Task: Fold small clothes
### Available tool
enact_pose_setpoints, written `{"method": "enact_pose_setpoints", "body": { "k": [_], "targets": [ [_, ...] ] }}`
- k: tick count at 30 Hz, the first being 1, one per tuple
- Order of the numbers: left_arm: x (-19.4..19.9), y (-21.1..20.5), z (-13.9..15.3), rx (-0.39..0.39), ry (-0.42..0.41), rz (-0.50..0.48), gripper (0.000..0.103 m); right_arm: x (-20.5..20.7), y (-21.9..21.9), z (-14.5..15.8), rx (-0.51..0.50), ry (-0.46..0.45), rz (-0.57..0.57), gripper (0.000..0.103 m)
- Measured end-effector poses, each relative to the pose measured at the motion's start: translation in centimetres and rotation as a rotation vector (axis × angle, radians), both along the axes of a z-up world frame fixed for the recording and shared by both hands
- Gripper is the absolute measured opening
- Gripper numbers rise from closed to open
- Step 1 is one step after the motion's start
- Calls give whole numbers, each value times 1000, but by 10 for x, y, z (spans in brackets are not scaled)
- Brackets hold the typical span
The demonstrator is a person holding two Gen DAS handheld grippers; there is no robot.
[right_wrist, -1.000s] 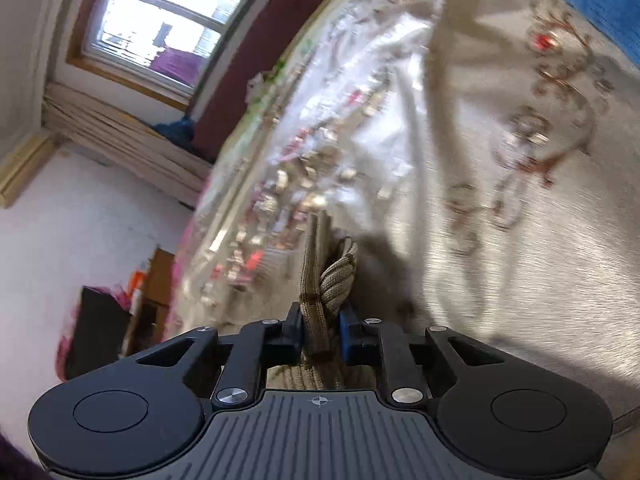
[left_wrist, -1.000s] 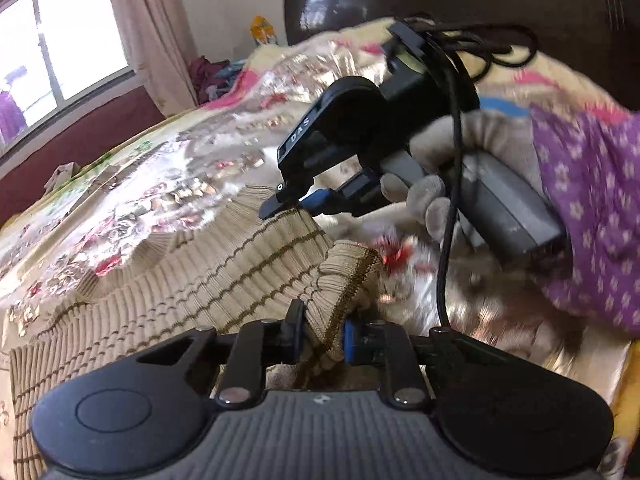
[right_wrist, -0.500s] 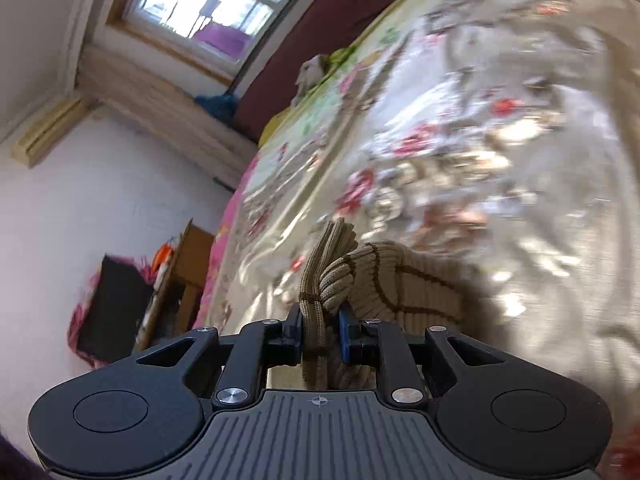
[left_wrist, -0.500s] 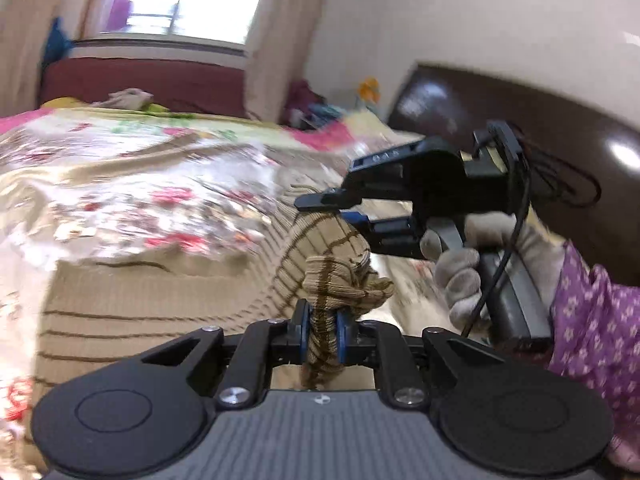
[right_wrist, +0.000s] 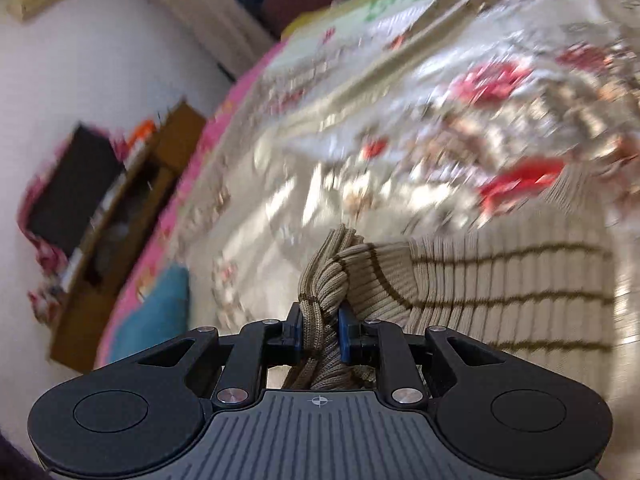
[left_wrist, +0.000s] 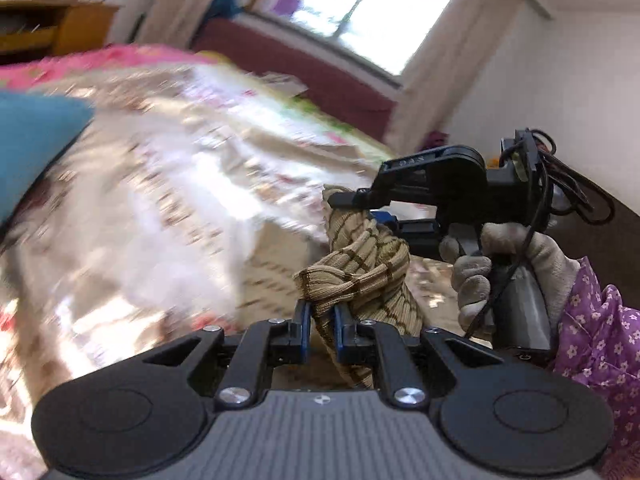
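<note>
A small beige ribbed knit garment with thin brown stripes (left_wrist: 360, 276) hangs bunched between both grippers above the bed. My left gripper (left_wrist: 322, 330) is shut on one bunched edge of it. My right gripper (right_wrist: 320, 334) is shut on another bunched edge; it also shows in the left wrist view (left_wrist: 360, 210), just beyond and to the right, held by a gloved hand. In the right wrist view the garment (right_wrist: 500, 280) spreads out to the right over the bedspread.
The bed has a shiny floral bedspread (left_wrist: 168, 184). A blue cushion (left_wrist: 32, 144) lies at its left, also in the right wrist view (right_wrist: 156, 312). A wooden shelf unit (right_wrist: 116, 216) stands beside the bed. A window (left_wrist: 360, 8) is beyond the bed.
Both grippers have lifted and swung with the garment still gripped; the views have turned toward the window and the shelf side. The garment has come up off the bed.
</note>
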State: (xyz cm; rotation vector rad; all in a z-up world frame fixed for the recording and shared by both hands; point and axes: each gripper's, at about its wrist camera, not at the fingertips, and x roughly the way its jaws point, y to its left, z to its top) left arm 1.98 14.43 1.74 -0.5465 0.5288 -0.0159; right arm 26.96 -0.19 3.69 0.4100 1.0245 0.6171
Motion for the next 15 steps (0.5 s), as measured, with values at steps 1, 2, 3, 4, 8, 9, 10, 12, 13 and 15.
{"method": "enact_pose_setpoints", "body": {
  "k": [1, 2, 3, 4, 8, 9, 10, 12, 13, 15],
  "targets": [
    [-1, 5, -5, -4, 20, 10, 18, -3, 13, -7, -45, -10, 22, 18],
    [0, 5, -8, -3, 41, 8, 18, -8, 22, -12, -77, -13, 38, 19],
    [1, 6, -10, -4, 56, 10, 17, -12, 29, -18, -98, -8, 55, 21],
    [1, 7, -12, -8, 66, 6, 17, -14, 37, -23, -116, -6, 71, 21],
    [5, 4, -19, 8, 106, -24, 18, -21, 47, -23, -120, -10, 106, 39],
    [4, 0, -20, 14, 116, -33, 17, -22, 45, -20, -98, -7, 111, 44],
    [5, 1, -21, 17, 125, -38, 17, -24, 45, -15, -81, -9, 113, 45],
    [-2, -3, -18, 27, 137, -49, 18, -27, 39, -4, -44, -34, 124, 45],
    [-4, -3, -17, 31, 142, -53, 19, -29, 37, 2, -28, -49, 127, 45],
    [-8, -2, -15, 37, 145, -58, 19, -32, 27, 14, -12, -87, 123, 45]
  ]
}}
